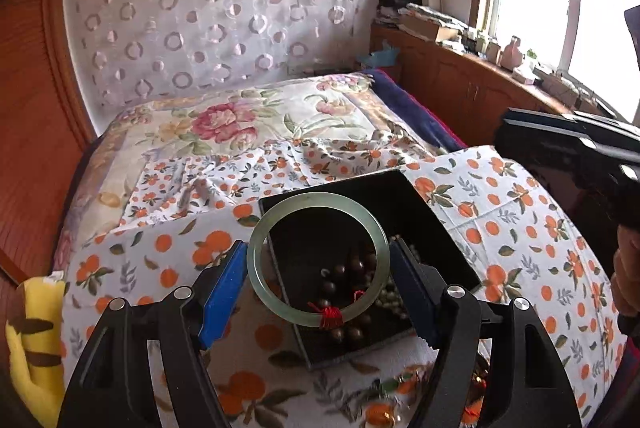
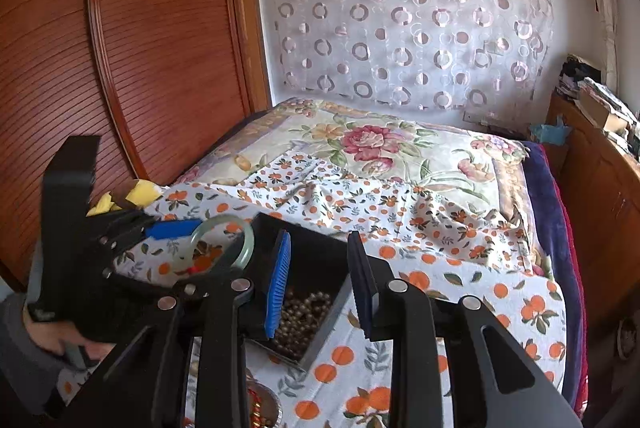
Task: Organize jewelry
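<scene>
My left gripper (image 1: 318, 260) is shut on a pale green jade bangle (image 1: 280, 212) with a red thread knot, holding it above the black box (image 1: 436, 228) on the bed. The box holds brown wooden beads (image 1: 340, 276) and pale pearl-like beads (image 1: 390, 296). In the right wrist view the bangle (image 2: 248, 248) shows at the left in the left gripper (image 2: 212, 240), over the box's left edge (image 2: 304, 228). My right gripper (image 2: 320, 280) is open and empty, just above the box's right side and its beads (image 2: 300, 316).
The box sits on an orange-print sheet (image 1: 520, 228) over a floral quilt (image 1: 240, 116). More jewelry lies near the front edge (image 1: 400, 388), with a round dish of beads (image 2: 260, 408). A yellow plush toy (image 1: 32, 340) is at left; wooden cabinets (image 1: 460, 80) at right.
</scene>
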### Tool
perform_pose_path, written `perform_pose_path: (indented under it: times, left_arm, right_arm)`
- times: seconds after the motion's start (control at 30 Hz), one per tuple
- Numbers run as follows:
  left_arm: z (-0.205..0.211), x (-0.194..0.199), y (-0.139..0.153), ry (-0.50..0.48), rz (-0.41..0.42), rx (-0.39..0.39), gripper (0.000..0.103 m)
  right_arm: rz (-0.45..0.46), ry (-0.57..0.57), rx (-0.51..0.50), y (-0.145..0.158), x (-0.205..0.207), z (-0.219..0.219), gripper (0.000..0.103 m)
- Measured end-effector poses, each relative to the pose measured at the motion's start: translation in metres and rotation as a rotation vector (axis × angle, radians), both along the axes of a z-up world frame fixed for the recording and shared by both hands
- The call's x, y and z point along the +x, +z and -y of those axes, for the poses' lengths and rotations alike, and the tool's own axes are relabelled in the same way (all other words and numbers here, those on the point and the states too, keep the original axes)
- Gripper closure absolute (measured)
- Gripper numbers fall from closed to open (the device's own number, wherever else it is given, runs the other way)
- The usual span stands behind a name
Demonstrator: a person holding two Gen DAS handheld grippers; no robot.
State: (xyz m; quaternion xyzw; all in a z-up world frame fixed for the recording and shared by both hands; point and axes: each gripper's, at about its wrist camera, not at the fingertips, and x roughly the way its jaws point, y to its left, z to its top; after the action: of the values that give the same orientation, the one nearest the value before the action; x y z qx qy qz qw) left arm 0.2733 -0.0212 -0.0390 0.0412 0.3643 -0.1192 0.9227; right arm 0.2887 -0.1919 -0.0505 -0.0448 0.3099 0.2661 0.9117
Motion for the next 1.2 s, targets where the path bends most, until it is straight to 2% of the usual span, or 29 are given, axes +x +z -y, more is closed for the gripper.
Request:
perform_pose_path:
  times: [0.2,0.57,0.6,0.67,0.73,0.97,1.2]
  left_arm:
    - [0.014,0.017,-0.009,-0.021,-0.019,0.036,0.034]
    - [0.022,0.027,-0.013,-0.021,-0.035,0.042,0.033]
    - [0.022,0.025,-0.013,-0.024,-0.031,0.039,0.033]
    - [0.022,0.022,-0.013,-0.023,-0.020,0.040,0.023]
    - [0.022,0.019,-0.012,-0.025,-0.017,0.038,0.023]
    - [0.014,-0.015,-0.004,-0.034,0.004,0.015,0.023]
    - [0.004,-0.070,-0.008,-0.043,0.014,0.003,0.023]
  right_arm:
    - [-0.024,-0.018,0.011,-0.020,-0.001,0.020,0.071]
    - [-0.072,-0.028,0.011,-0.052,-0.007,0.037,0.071]
    - [-0.076,-0.028,0.011,-0.054,-0.008,0.037,0.071]
    - [-0.080,-0.028,0.009,-0.060,-0.012,0.037,0.071]
    - [-0.074,-0.033,0.007,-0.061,-0.016,0.038,0.071]
    - [-0.086,0.000,0.013,-0.070,-0.044,0.032,0.071]
    - [-0.121,0.033,0.006,-0.085,-0.077,0.024,0.071]
